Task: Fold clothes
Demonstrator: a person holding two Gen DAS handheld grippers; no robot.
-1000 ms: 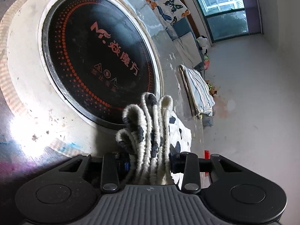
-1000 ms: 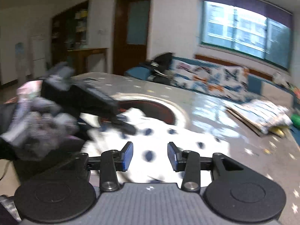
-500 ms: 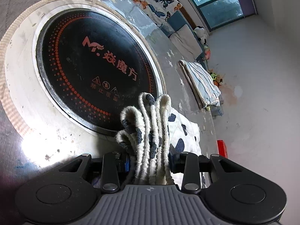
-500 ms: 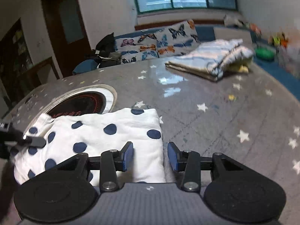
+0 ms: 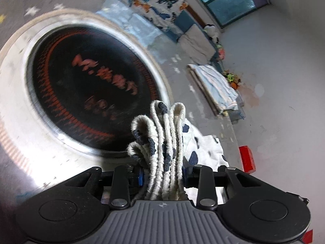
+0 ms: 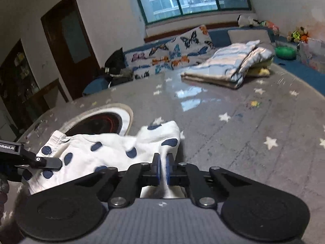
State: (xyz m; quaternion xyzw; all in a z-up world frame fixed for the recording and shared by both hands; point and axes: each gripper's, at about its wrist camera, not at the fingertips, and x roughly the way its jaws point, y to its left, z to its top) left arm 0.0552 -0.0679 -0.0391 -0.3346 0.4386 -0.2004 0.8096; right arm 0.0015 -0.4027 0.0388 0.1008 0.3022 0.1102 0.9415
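A white garment with navy polka dots [image 6: 105, 152] lies bunched on a glossy grey, star-printed table [image 6: 243, 126], stretched between two grippers. The left gripper [image 5: 162, 174] clamps several stacked folds of its ribbed, rope-like waistband, which rise just ahead of its fingers beside a round black glass cooktop [image 5: 89, 101] ringed in metal. The right gripper [image 6: 162, 169] pinches the soft cloth's opposite corner between closed blue pads, a folded striped blanket [image 6: 229, 67] well beyond it.
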